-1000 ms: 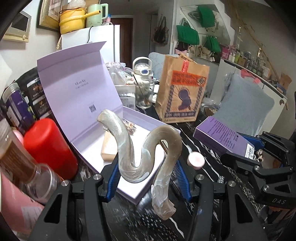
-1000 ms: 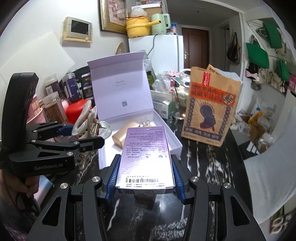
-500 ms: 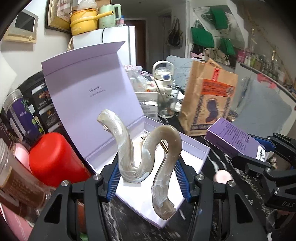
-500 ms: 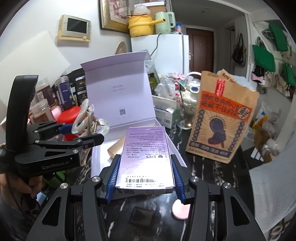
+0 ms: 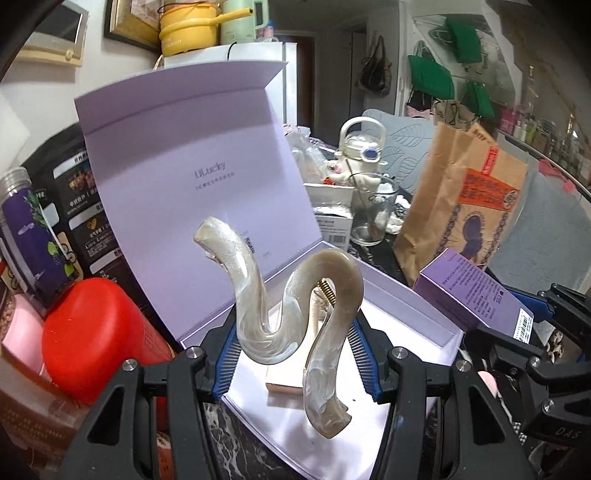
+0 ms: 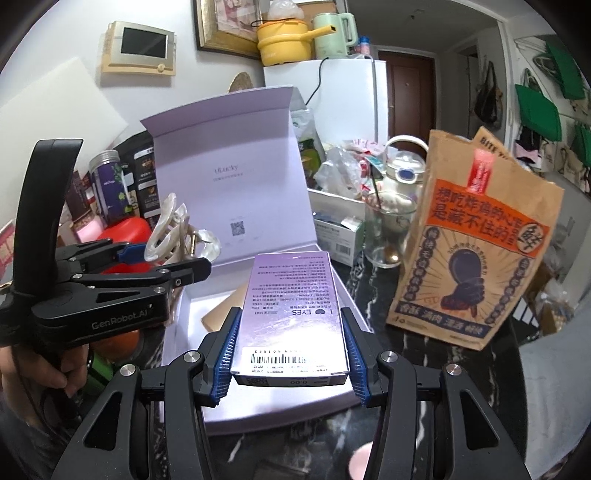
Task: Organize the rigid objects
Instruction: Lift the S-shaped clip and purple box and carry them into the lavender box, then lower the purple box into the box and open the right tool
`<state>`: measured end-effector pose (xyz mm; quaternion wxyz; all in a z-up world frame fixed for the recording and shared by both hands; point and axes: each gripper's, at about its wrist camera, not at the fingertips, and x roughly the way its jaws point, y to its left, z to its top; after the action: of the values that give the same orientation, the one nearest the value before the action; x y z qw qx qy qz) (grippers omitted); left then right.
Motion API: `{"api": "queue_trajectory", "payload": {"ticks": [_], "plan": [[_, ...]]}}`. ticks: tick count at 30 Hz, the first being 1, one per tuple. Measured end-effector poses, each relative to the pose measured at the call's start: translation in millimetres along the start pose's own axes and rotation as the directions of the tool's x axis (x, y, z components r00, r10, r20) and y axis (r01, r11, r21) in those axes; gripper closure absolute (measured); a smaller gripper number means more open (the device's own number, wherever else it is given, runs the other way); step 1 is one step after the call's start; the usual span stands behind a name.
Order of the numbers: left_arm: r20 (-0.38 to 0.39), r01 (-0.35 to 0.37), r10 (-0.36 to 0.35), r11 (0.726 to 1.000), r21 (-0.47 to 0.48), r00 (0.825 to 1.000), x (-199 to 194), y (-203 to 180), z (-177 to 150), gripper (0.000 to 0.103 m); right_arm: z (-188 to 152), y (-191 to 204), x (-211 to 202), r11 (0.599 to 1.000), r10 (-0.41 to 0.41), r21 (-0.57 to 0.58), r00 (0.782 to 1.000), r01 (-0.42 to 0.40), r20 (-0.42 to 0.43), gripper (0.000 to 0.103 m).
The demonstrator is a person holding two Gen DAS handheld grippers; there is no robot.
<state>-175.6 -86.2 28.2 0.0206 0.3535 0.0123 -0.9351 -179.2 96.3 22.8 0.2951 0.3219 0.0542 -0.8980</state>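
The left gripper [image 5: 295, 354] is pinching a pearly cream S-curved plastic hair claw clip [image 5: 291, 317] between its blue-padded fingers [image 5: 227, 354], holding it upright above the near end of an open lavender cardboard gift box [image 5: 417, 314]. The box's hinged lid [image 5: 199, 192] is standing raised behind the clip, and a tan rectangular block [image 5: 284, 384] is lying on the box's pale floor beneath it.

The right gripper [image 6: 291, 347] is clamping a flat purple rectangular carton with a barcode label [image 6: 291, 314], holding it roughly level over the same box's front right corner; the carton is hiding much of the box floor from the right wrist view. In the left wrist view this carton [image 5: 476, 299] is appearing just to the right of the box, with the right gripper's black frame [image 5: 535, 362] close beside the left one.

Clutter is crowding the dark marbled tabletop [image 6: 424, 387] on every side. A red round plastic container [image 5: 96, 336] is sitting just left of the box, with a purple-labelled clear jar [image 5: 33, 236] behind it. A brown paper bag printed in orange and navy [image 6: 476, 254] is standing to the right, a clear drinking glass [image 6: 388, 236] and a white handled kettle-shaped bottle [image 6: 402, 166] behind it. A white refrigerator [image 6: 343, 96] is bearing a yellow pot [image 6: 284, 40] and a pale green kettle [image 6: 332, 29] in the background.
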Motion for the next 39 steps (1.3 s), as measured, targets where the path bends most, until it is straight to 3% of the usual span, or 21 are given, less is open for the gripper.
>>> {"api": "queue_trajectory", "payload": {"ticks": [4,19,39], "plan": [[-0.022,0.005,-0.005,1.0,-0.027,1.0,17,10,-2,0.049,-2,-1,18,1.0,0.008,0.014,1.0,-0.008,-0.027,0.052],[-0.109,0.039,-0.037,0.999,0.014,0.993,65,14,-18,0.049,-23,0,74,1.0,0.004,0.007,0.992,-0.004,-0.128,0.052],[-0.141,0.057,-0.056,0.998,0.002,0.988,94,8,-29,0.049,-36,-6,114,1.0,-0.025,-0.001,0.966,0.026,-0.256,0.052]]}}
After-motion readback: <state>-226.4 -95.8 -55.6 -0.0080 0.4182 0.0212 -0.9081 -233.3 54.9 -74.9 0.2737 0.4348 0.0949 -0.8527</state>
